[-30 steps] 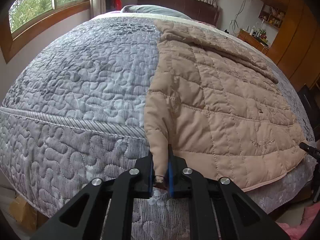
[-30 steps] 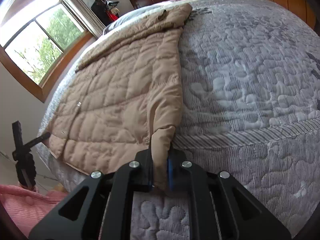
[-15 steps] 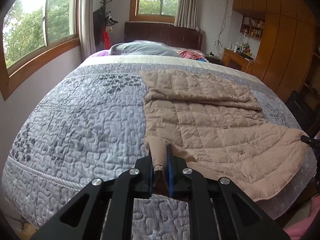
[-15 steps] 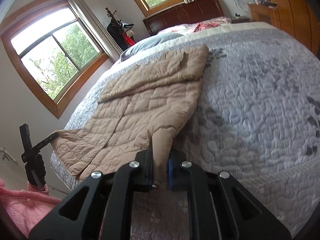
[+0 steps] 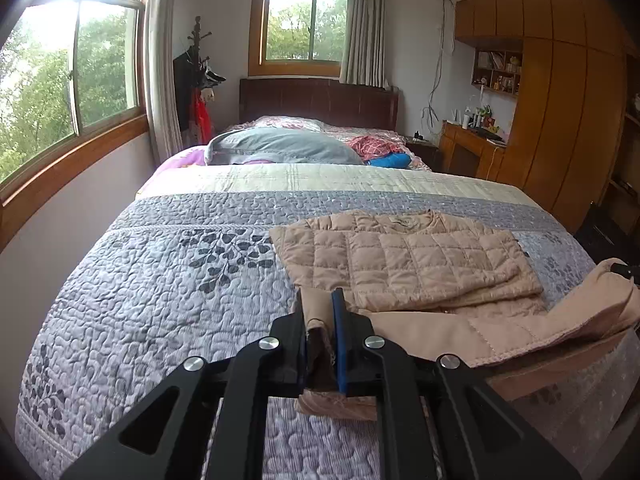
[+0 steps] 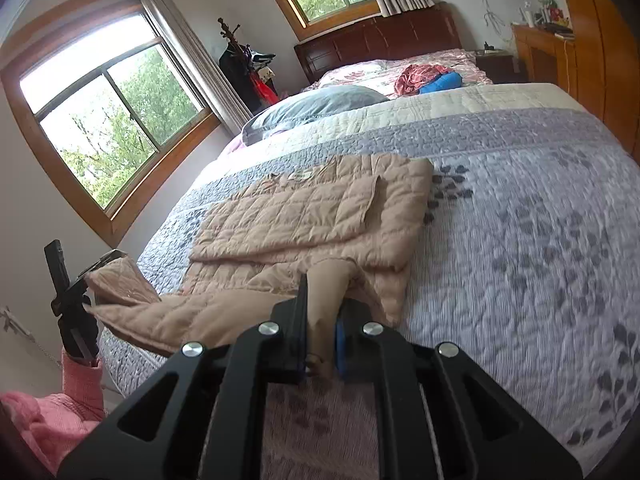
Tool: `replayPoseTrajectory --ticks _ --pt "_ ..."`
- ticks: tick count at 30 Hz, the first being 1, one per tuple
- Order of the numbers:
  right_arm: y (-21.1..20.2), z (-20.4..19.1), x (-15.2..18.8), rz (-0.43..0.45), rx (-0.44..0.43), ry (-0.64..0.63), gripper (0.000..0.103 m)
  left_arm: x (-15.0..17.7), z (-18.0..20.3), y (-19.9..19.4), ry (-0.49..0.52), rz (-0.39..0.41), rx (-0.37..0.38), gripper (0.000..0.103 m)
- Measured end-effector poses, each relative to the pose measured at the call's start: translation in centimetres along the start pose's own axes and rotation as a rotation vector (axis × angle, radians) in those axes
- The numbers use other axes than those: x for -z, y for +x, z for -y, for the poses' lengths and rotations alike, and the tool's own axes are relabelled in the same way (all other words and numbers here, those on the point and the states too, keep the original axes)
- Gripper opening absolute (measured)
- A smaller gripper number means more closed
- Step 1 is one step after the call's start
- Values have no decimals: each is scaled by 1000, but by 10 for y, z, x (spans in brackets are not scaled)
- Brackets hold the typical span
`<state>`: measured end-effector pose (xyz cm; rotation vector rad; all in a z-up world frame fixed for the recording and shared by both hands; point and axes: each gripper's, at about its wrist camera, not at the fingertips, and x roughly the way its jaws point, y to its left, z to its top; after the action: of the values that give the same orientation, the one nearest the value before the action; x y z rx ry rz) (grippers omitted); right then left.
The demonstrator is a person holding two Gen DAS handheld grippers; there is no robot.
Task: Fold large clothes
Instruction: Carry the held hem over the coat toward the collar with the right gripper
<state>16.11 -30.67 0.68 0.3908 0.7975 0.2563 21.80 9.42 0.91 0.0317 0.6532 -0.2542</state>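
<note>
A tan quilted jacket (image 5: 404, 256) lies on the bed's grey-lilac quilt (image 5: 168, 288), its upper part folded flat. My left gripper (image 5: 319, 312) is shut on one corner of the jacket's hem and holds it above the bed. In the right wrist view my right gripper (image 6: 322, 308) is shut on the other hem corner of the jacket (image 6: 304, 216). The hem hangs stretched between the two grippers. The left gripper (image 6: 96, 270) also shows at the left of the right wrist view, above a pink sleeve (image 6: 80, 376).
A grey pillow (image 5: 280, 146) and red and blue clothes (image 5: 380, 152) lie near the dark headboard (image 5: 320, 100). Windows and a coat stand (image 5: 196, 80) line the left wall. A wooden wardrobe (image 5: 568, 112) and desk stand to the right.
Both grippers have risen and moved toward the headboard with the hem corners still clamped. The jacket's lower part has come up off the foot of the bed.
</note>
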Motion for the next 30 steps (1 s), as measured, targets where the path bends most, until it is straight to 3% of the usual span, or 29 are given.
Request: replayPoseTrajectory --ticks 6,13,23,26,30 --pt "46 14 -53 -52 18 10 9 -42 -11 60 -10 -22 -13 11" --pt "107 42 -95 -141 41 60 9 -68 -26 147 -72 -136 -11 11" --pt "179 84 -126 -240 76 148 9 -80 -39 242 -85 -278 -64 11" --pt "196 93 -131 -268 79 181 11 -77 -38 266 -72 -330 -90 15" --pt "206 104 -131 -303 59 241 20 -77 -44 277 -99 -365 -55 23"
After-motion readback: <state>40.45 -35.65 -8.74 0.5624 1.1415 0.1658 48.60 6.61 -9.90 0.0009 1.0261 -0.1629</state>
